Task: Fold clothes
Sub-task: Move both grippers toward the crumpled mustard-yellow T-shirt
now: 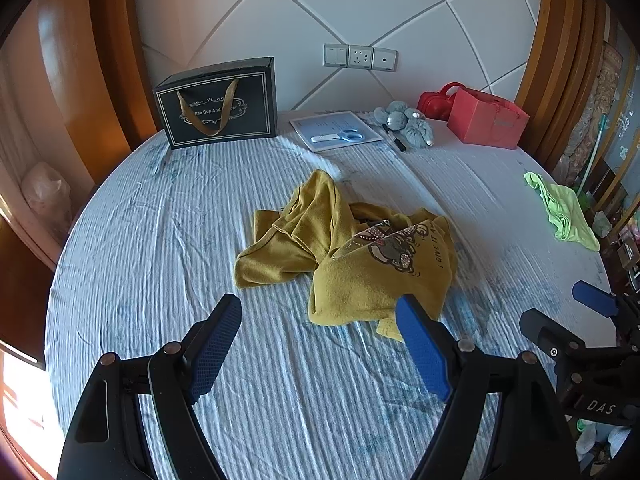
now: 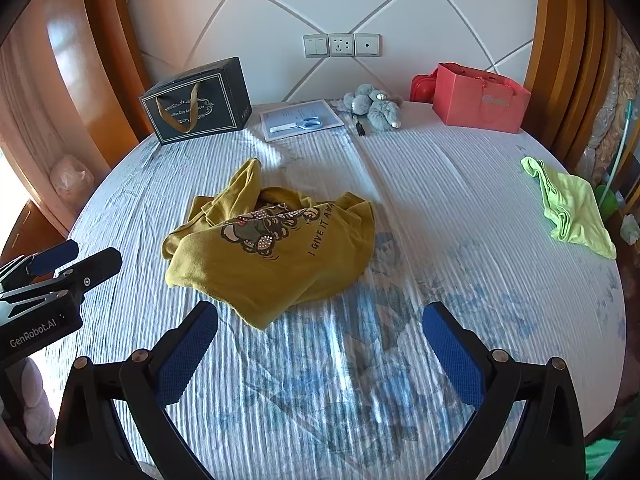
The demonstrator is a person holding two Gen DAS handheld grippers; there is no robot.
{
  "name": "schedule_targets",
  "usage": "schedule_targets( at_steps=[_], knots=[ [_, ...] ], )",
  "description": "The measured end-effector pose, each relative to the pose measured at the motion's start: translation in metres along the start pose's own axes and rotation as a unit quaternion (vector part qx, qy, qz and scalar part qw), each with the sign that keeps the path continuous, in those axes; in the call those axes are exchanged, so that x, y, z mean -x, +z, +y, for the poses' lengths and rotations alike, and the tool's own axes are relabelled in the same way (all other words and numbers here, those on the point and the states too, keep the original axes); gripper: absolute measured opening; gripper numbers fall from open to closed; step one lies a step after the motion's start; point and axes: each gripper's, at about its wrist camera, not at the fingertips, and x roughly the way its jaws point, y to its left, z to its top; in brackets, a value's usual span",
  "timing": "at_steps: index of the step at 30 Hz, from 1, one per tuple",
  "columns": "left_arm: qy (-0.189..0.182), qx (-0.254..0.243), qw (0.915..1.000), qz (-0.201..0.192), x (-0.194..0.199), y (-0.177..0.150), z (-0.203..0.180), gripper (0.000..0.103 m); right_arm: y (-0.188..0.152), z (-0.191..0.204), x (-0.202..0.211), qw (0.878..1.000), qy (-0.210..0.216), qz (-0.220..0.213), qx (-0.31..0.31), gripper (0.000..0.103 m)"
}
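Centre of both frames: the mustard shirt point(image 1: 344, 248) lies crumpled on the striped bed sheet point(image 1: 160, 240), print side partly up, one sleeve or hem ridged toward the upper middle. Left gripper point(image 1: 320, 344) hovers at lower frame, fingers spread wide, nothing between them; its right-hand pad point(image 1: 420, 356) overlaps the heap's near edge in the picture, contact cannot be told. Right gripper point(image 2: 320, 348) also spread and empty, with the shirt's near corner just above the gap and a little toward the left finger. Judged nearer: the left one. Long axis of the heap runs roughly left-low to right across the left wrist view, so the near hem looks the likeliest first pick. Hard to make out: which folds are sleeves, where the collar sits, what lies under the bunched middle. Lime-green garment point(image 2: 572, 208) at the right edge, well apart. Black gift bag point(image 1: 218, 104), scissors point(image 1: 340, 136) and red bag point(image 1: 486, 120) line the upper frame
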Motion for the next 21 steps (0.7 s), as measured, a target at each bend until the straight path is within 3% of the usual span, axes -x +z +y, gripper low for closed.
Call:
schedule_targets(
  at_steps=[21],
  knots=[
    [-0.001,0.000,1.0000,0.005,-0.0019,-0.0017,0.0025,0.080,0.0001,0.0016,-0.0044,1.000,0.001,0.001,0.000,0.103]
  ],
)
